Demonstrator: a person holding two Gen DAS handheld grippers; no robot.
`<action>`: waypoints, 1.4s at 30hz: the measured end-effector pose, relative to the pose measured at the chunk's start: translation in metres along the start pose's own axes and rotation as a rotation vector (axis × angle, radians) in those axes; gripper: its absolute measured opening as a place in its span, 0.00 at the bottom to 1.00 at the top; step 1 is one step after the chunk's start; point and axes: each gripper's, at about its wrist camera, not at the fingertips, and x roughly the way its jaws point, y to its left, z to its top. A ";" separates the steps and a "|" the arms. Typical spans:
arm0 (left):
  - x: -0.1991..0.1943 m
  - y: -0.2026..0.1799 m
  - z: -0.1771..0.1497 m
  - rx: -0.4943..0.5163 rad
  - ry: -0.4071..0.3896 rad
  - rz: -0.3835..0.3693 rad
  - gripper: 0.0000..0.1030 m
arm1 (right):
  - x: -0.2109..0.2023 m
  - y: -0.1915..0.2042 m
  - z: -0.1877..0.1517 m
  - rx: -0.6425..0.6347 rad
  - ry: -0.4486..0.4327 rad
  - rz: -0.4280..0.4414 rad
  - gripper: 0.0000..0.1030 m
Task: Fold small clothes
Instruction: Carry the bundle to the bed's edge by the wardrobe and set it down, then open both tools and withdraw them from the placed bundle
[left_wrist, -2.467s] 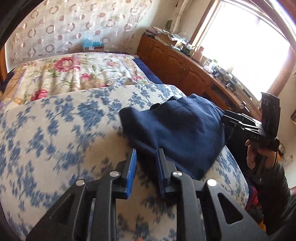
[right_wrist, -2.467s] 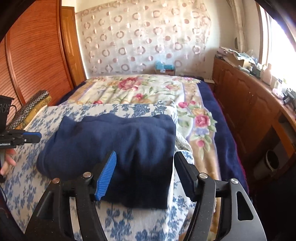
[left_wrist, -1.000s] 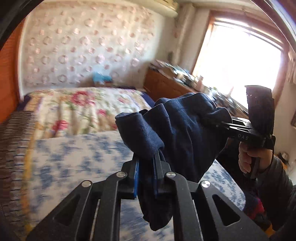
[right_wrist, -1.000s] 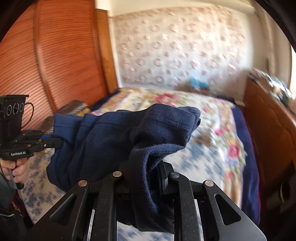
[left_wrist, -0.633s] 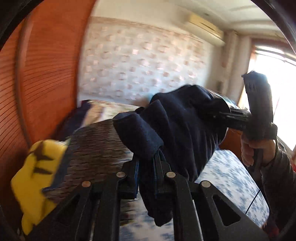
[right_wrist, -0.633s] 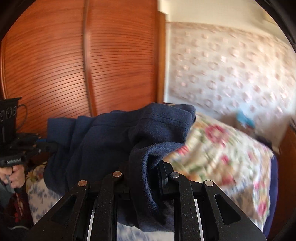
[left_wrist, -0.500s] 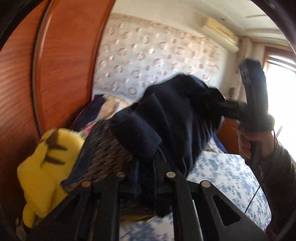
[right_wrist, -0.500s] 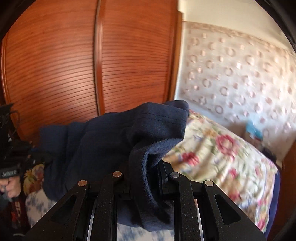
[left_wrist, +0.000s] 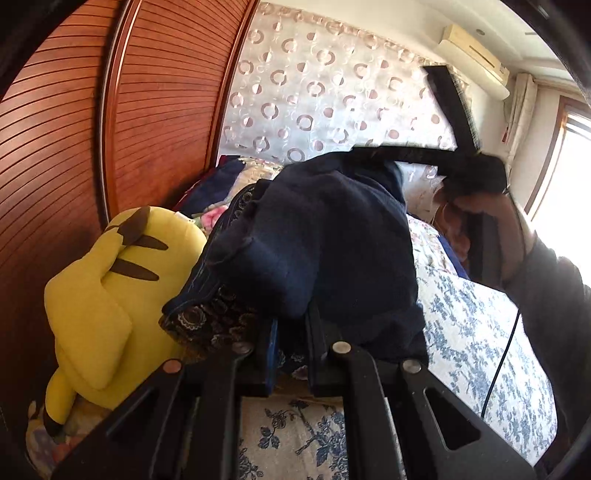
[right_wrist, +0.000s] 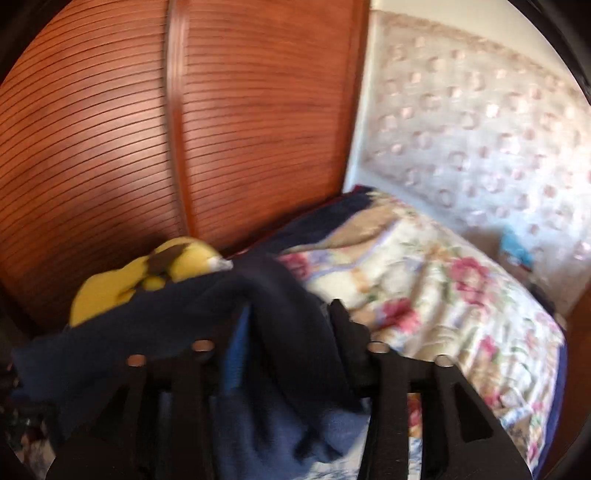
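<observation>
- The blue cloth (left_wrist: 325, 236) is a folded, dark bundle. It sits on top of a patterned pile (left_wrist: 218, 314) at the side of the bed (left_wrist: 480, 332), right beside a yellow toy (left_wrist: 110, 288).
- The left gripper (left_wrist: 290, 343) is narrow. Its near edge of the cloth hangs down between the fingers, so it looks pinched there.
- The right gripper (right_wrist: 288, 332) has a wider gap. A fold of the cloth lies in that gap, but the picture is blurry. It is hard to tell if the fingers press on it or not.
- The cloth looks soft, thick and light. It sags and bends where nothing holds it up.
- It is not slippery and will not break. But a soft fold can fall open if one side is let go too soon.
- A good place to hold it is at the two ends of the folded edge, pinching all the layers at once.
- The folding looks done. The cloth seems to be going onto the pile.
</observation>
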 end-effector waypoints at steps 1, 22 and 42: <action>-0.002 -0.003 -0.001 0.005 -0.002 0.005 0.08 | -0.009 -0.008 0.001 0.024 -0.029 -0.015 0.55; -0.060 -0.044 -0.008 0.208 -0.095 0.115 0.11 | -0.024 0.018 -0.066 0.137 -0.041 0.133 0.56; -0.097 -0.147 -0.034 0.344 -0.089 0.016 0.13 | -0.249 0.022 -0.183 0.238 -0.125 -0.088 0.68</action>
